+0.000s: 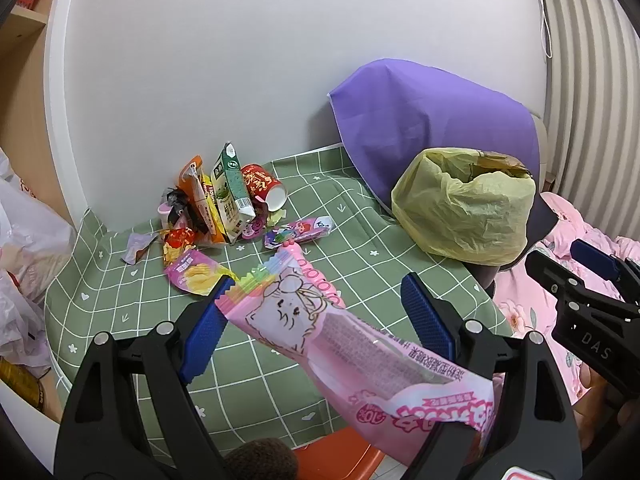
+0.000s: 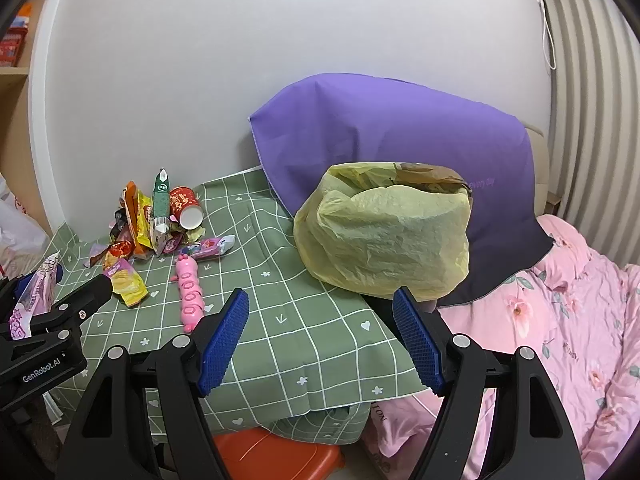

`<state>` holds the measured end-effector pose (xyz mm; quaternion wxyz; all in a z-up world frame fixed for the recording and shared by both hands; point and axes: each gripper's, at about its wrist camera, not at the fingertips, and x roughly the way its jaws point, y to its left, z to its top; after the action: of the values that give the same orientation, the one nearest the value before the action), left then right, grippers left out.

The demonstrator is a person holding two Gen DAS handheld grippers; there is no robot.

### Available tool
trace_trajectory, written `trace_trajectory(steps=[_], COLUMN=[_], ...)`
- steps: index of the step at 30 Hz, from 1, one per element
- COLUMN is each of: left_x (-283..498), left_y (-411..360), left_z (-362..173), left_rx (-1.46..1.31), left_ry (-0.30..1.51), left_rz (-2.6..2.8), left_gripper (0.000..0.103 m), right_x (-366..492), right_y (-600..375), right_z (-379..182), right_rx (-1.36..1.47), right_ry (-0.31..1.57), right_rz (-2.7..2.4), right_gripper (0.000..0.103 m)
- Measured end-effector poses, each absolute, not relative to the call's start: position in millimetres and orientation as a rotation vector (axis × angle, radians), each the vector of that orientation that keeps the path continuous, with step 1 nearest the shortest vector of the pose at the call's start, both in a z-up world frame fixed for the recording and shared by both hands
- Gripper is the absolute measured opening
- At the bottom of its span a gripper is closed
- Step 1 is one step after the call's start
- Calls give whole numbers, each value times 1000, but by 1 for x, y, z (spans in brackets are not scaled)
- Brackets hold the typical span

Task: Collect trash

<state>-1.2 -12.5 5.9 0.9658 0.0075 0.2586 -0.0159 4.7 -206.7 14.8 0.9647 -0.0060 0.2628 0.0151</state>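
Pink wrapper (image 1: pixel 344 344), printed with a cartoon face, fills the left wrist view: it lies slantwise across the left gripper (image 1: pixel 320 324), one end touching the left blue pad while the right pad stands apart from it. From that view alone I cannot tell whether the wrapper is pinched or only resting there. The right wrist view shows what the first cannot: the same wrapper (image 2: pixel 34 300) rising out of the left gripper's black frame at the left edge, lifted above the green checked tablecloth (image 2: pixel 288 328).

Only the right wrist view shows the pink caterpillar-shaped toy (image 2: pixel 189 292) lying on the cloth, since in the other view the wrapper lies across that stretch of cloth. The right gripper (image 2: pixel 320 336) hangs spread wide with nothing between its pads, over the cloth's near edge.

Against the white wall sits the trash pile (image 1: pixel 216 208): a green carton (image 1: pixel 234 196) standing tilted, a red paper cup (image 1: pixel 266 188) on its side, crisp packets and small wrappers around them. A yellow plastic bag (image 2: pixel 384 236), its mouth open upward, stands to the right of the pile, with a purple cloth (image 2: pixel 400 132) draped behind it and a pink floral bedspread (image 2: pixel 560 320) further right. An orange stool (image 2: pixel 276 456) shows below the cloth's hanging edge.
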Motion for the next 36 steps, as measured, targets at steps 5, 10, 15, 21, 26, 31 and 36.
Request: trace_trajectory(steps=[5,10,15,21,26,31,36], left_x=[-2,-2,-2,-2,-2,-3,-3], left_y=[-12,-14,-14,-14,-14,-14,-13], left_z=[6,6,6,6,6,6,6], left_rx=[15,15,14,14,13,14,14], left_ry=[522,521,521,521,522,520,520], left_rz=[-35,-37,-36,-36,-36,-36,-36], left_gripper=[80,80,80,80,80,80,80], right_x=[4,4,4,4,4,4,4], right_y=[-207,-208,-208,-208,-208,-209,-209], right_z=[15,15,15,15,14,13,13], right_rx=[-13,-12,-12,-11,-11,-11,-11], right_ry=[531,531,530,530,531,534,535], right_rz=[30,31,30,30,32,30,32], right_gripper=[71,71,71,71,71,71,71])
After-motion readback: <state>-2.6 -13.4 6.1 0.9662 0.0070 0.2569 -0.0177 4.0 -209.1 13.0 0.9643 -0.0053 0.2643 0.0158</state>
